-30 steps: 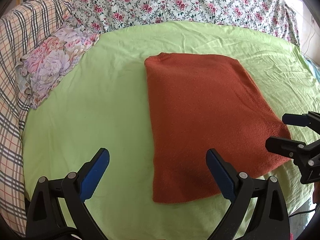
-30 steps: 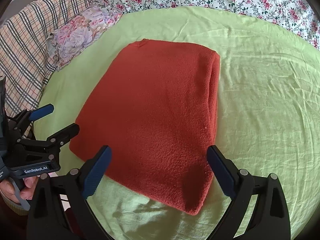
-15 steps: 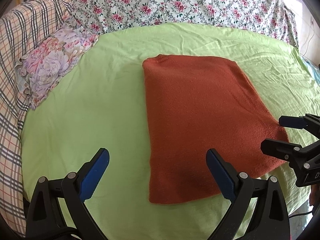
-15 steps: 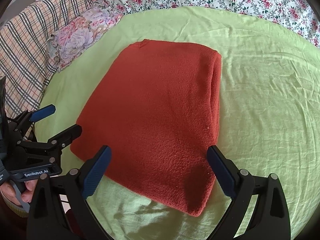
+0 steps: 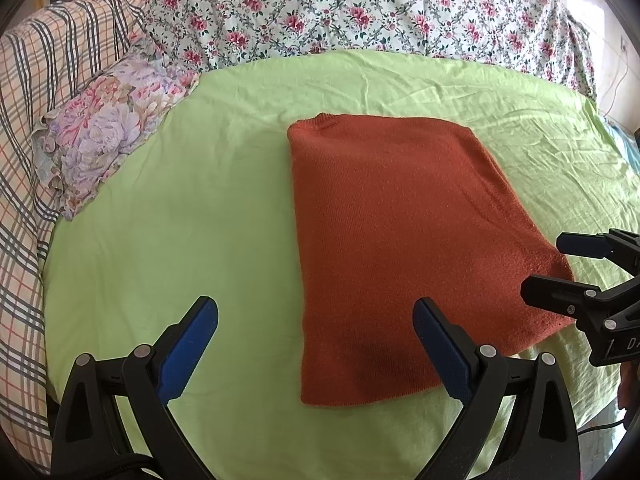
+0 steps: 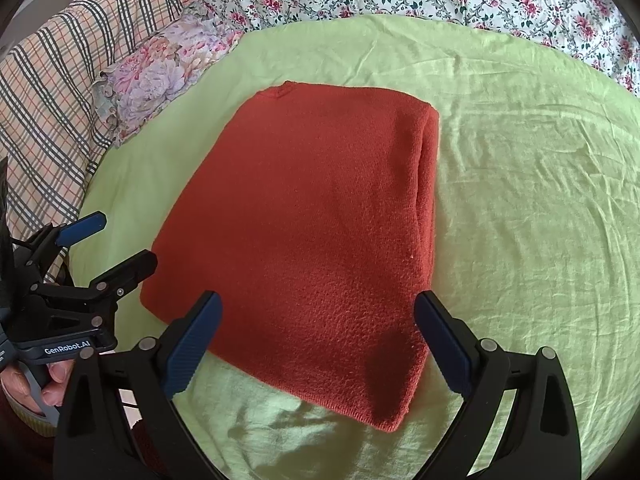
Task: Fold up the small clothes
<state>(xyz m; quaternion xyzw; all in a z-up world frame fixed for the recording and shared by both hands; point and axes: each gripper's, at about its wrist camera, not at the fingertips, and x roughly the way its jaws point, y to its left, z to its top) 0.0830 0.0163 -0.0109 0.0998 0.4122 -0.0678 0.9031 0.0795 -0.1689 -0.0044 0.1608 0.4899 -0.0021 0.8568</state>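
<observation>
I see the sweater (image 5: 400, 248) lying folded into a neat rust-red rectangle on the green sheet (image 5: 180, 208), near the middle of the bed. Its doubled edge runs along the right side in the right wrist view. My left gripper (image 5: 316, 348) hangs over the sweater's near left corner with its fingers spread wide, gripping nothing. My right gripper (image 6: 318, 344) sits above the near edge, fingers likewise wide apart and empty. A floral pillow (image 6: 160, 76) and a plaid blanket (image 6: 52, 92) lie off to the left, a flowered quilt (image 5: 360, 8) beyond the sheet.
</observation>
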